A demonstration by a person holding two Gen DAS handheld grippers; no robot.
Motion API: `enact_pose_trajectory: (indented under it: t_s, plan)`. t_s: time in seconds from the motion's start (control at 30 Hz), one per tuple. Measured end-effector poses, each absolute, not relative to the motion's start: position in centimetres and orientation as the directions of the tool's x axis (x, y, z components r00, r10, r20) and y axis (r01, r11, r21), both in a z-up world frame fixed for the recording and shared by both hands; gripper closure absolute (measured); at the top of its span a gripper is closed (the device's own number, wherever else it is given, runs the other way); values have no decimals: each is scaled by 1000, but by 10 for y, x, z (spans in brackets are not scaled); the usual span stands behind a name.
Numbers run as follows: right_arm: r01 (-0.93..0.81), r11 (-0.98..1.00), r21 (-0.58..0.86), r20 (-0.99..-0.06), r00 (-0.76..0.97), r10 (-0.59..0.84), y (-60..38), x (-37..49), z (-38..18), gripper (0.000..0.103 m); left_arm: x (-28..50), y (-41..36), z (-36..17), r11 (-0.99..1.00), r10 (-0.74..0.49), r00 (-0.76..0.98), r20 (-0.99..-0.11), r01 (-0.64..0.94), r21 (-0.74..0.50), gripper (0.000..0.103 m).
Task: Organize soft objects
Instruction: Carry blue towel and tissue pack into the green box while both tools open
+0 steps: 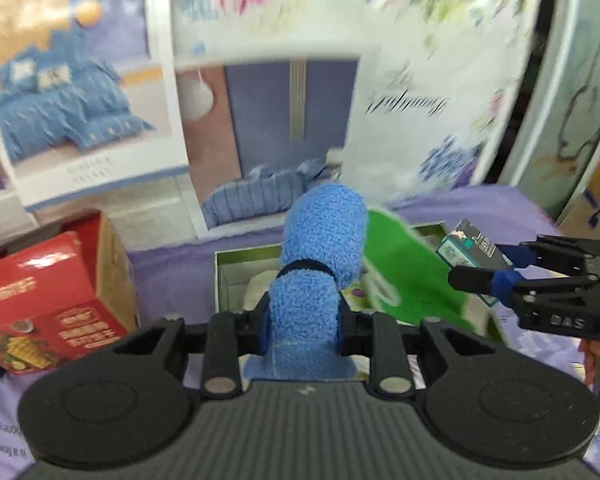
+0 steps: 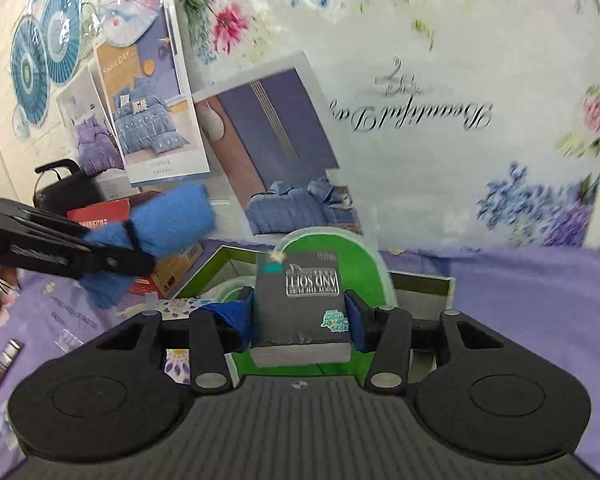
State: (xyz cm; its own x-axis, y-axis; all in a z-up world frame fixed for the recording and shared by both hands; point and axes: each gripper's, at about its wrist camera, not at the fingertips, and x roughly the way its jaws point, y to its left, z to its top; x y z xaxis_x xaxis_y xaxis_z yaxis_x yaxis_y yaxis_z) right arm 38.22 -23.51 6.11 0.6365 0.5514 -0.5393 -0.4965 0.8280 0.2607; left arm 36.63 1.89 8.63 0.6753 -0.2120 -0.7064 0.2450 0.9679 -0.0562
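My left gripper [image 1: 304,320] is clamped on a rolled blue towel [image 1: 320,248], which has a dark band around its middle. The fingers press it from both sides, and the roll stands up above the open box [image 1: 224,280] on the table [image 1: 172,276]. From the right wrist camera I see the same towel [image 2: 168,220] at the far left, held in the air by the left gripper [image 2: 120,264].

My right gripper [image 2: 300,316] is closed on a dark tissue pack [image 2: 300,300]; blue pads touch it on both sides. In the left view this pack [image 1: 468,246] hangs to the right of the box, at the tip of the right gripper [image 1: 480,276].

The box has a green lid [image 1: 404,264] standing open on its far right side, and something white lies inside. The table carries a purple cloth. A red carton [image 1: 40,312] stands at the left. Behind, a floral package [image 2: 440,100] and bedding pictures [image 1: 80,92] lean against the wall.
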Motion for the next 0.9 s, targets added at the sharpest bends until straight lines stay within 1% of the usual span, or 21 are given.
enact_pose_trajectory:
  t_s: [0.03,0.07,0.1,0.2,0.33,0.53,0.63,0.77,0.83,0.9]
  plan:
    - [-494,822,283,-536,629,563,-235,385,57,70,375,18,79,970,-206,662,-720,234,-63,67]
    - [-489,822,292,-530,632,565,-235,387,54,69,380,18,73,972,-203,656,-727,226,-67,44]
    - [-489,822,292,-512,646,566,-233,386,56,69,384,19,69,974,-193,659,-727,217,-62,30]
    - [-504,808,306,-444,675,589,-240,379,66,68,379,21,69,977,-182,681,-709,204,-55,30]
    - [-503,796,336,-389,696,604,-251,364,87,67,362,26,84,979,-172,714,-679,198,-40,30]
    - [-493,803,335,-338,733,591,-266,305,119,65,310,35,122,974,-216,751,-624,212,-83,28]
    - [-466,821,329,-353,746,565,-269,272,127,65,273,35,134,974,-215,771,-600,216,-73,25]
    - [-382,874,299,-404,780,479,-269,228,131,64,223,35,139,975,-211,787,-580,210,-70,8]
    - [-317,901,296,-435,795,423,-264,206,131,64,197,34,139,974,-214,794,-569,216,-65,8]
    - [-285,912,295,-455,797,397,-261,186,127,64,176,32,135,975,-209,796,-568,211,-63,8]
